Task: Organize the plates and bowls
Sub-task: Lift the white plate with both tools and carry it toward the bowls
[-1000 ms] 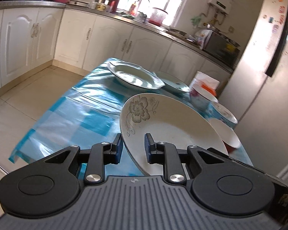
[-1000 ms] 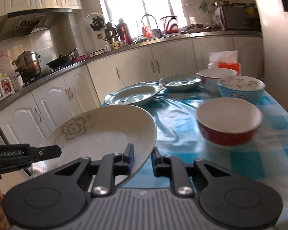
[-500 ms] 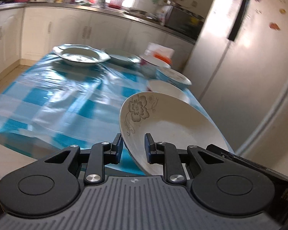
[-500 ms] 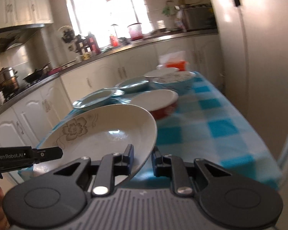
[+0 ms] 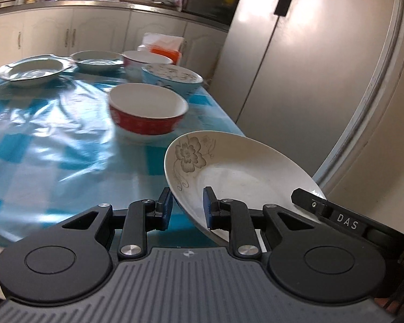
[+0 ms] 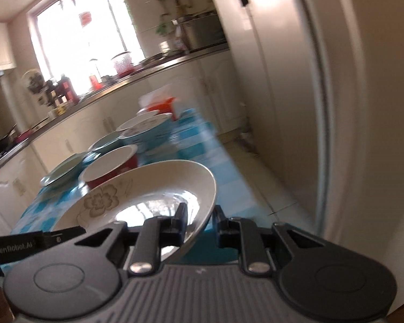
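Note:
A white plate with a grey flower print (image 5: 242, 172) hangs tilted over the near right corner of the blue checked table (image 5: 54, 140). My left gripper (image 5: 187, 202) is shut on its left rim. My right gripper (image 6: 200, 215) is shut on the opposite rim of the same plate (image 6: 137, 199). Just beyond the plate stands a red bowl (image 5: 148, 110) with a white inside. Behind it come a blue patterned bowl (image 5: 172, 78) and a pink and white bowl (image 5: 145, 59). Two pale plates (image 5: 32, 71) (image 5: 98, 60) lie at the far left.
A tall cream fridge (image 5: 323, 67) stands close to the right of the table. An orange tissue pack (image 5: 165, 44) sits at the table's far end. White cabinets and a cluttered counter (image 5: 94, 2) run behind. Bare floor (image 6: 256, 183) lies between table and fridge.
Both grippers have swung to the right with the flower plate, from the table's left side to its near right corner by the fridge. Their hold on the plate is unchanged.

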Available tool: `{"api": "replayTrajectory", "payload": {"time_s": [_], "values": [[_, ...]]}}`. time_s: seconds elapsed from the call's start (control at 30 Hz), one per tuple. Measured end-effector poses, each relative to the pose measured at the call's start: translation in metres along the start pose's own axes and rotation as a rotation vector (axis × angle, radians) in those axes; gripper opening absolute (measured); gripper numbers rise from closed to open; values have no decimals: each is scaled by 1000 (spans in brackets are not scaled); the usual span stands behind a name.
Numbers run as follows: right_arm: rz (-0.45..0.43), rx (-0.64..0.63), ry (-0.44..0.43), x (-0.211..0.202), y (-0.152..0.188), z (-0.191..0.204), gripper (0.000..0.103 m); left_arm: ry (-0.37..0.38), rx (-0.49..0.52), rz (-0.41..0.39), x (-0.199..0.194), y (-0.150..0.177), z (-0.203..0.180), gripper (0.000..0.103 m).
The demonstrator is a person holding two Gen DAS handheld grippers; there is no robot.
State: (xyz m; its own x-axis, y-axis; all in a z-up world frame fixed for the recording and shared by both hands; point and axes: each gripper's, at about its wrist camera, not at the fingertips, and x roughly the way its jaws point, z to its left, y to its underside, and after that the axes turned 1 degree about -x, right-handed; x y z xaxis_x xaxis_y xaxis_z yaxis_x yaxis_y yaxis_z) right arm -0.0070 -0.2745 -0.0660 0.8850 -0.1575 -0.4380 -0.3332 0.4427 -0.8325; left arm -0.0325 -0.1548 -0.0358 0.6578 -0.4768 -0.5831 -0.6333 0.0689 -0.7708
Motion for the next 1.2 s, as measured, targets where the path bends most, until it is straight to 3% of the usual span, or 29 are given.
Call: {"api": "replayTrajectory", "payload": {"time_s": [0.27, 0.47, 0.8, 1.2], "values": [[26, 41, 26, 32, -7, -16, 17, -28, -9, 9, 43, -11, 7, 23], [26, 2, 11, 47, -10, -6, 17, -54, -43, 5, 57, -20, 26, 23], [45, -45, -27, 74, -11, 15, 17, -111, -84, 4, 67, -30, 41, 22], [44, -80, -37, 98, -15, 33, 17, -128, -99, -4, 63, -34, 49, 22]]}}
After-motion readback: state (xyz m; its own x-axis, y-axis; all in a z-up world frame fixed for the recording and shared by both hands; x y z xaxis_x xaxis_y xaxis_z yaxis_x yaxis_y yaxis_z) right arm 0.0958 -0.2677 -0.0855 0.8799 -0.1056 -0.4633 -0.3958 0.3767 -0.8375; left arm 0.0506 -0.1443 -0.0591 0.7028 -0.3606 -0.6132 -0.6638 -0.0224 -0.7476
